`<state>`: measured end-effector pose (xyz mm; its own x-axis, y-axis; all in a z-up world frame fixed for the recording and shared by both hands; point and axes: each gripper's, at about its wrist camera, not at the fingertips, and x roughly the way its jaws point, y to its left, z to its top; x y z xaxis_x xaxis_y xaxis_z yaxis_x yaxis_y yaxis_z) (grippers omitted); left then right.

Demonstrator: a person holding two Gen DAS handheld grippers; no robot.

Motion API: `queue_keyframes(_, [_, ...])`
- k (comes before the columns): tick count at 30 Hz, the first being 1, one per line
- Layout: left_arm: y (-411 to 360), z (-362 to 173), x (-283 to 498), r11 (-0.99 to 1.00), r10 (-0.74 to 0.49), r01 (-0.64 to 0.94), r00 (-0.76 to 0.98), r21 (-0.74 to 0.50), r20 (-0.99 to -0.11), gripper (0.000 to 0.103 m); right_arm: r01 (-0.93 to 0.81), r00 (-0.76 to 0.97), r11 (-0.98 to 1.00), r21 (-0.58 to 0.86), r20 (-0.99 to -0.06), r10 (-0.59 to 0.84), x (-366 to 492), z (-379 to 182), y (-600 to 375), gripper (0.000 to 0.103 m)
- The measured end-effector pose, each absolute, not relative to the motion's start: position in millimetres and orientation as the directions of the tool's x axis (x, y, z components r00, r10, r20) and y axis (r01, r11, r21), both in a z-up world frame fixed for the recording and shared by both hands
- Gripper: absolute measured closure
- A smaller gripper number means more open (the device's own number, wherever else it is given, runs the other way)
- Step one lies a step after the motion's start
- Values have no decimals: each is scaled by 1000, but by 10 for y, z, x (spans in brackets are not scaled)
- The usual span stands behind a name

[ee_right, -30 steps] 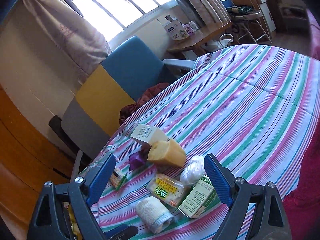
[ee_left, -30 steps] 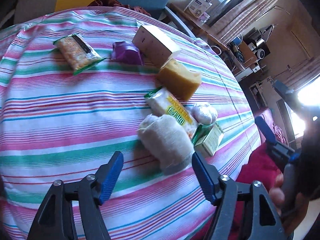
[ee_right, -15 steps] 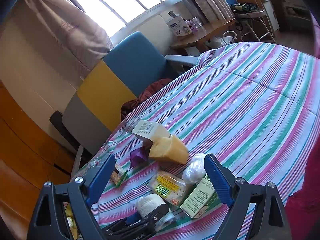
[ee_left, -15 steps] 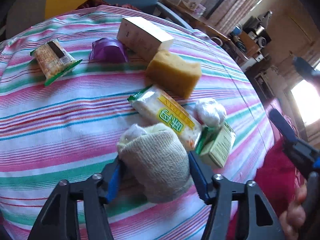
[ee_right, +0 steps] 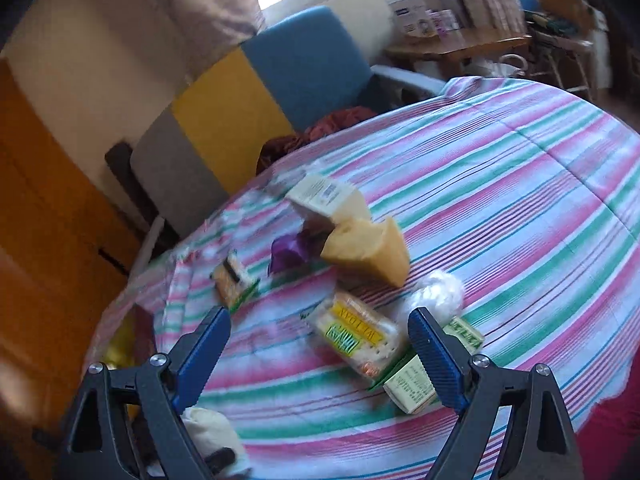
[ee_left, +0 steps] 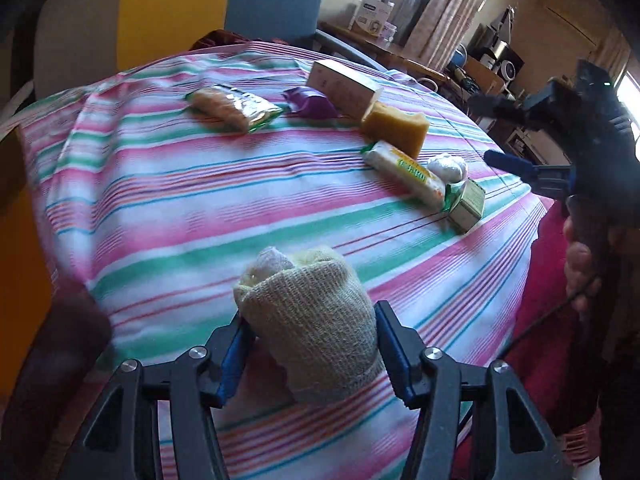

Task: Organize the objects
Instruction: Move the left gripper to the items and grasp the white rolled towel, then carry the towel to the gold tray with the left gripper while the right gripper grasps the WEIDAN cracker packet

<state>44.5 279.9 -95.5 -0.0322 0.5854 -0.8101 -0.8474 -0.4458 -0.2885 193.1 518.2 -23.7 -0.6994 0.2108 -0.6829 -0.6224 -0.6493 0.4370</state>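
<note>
Your left gripper (ee_left: 310, 344) is clamped on the sock roll (ee_left: 312, 320), held over the near edge of the bed (ee_left: 168, 208). The pads bite low on soft knit, so a quick swing could let the roll slump or slip out. Your right gripper (ee_right: 320, 348) has its jaws wide apart, empty, over the right edge, above the cracker pack (ee_right: 356, 332) and green box (ee_right: 412, 380). The view there is blurred, but they seem to overlap, so closing now may catch both or knock the box off the edge. Farther in lie the white ball (ee_right: 438, 294), sponge (ee_right: 370, 250), purple pouch (ee_right: 290, 252) and carton (ee_right: 320, 196).
</note>
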Motion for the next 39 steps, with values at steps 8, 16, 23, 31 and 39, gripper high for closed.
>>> queue_keyframes(8, [2683,-1007,381,-470,609,-820,-32,-328,-793,44,-574,-524,-792,208,-836,160,1364,-480,5059,12])
queue_keyframes(16, [2678,-1035,367,-479,617,-809,-32,-342,-787,43,-532,-350,-845,59,-924,156,928,-807,5341,21])
queue_keyframes(23, [2696,-1056,389,-481,625,-809,-45,-338,-780,43,-456,-354,-887,69,-929,109,927,-900,5050,63])
queue_keyframes(31, [2667,-1076,389,-484,639,-804,-55,-345,-767,43,-364,-382,-928,76,-921,75,799,-955,4625,52])
queue_keyframes(39, [2660,-1083,406,-490,645,-803,-72,-339,-761,43,-358,-388,-930,88,-919,62,880,-949,4614,49])
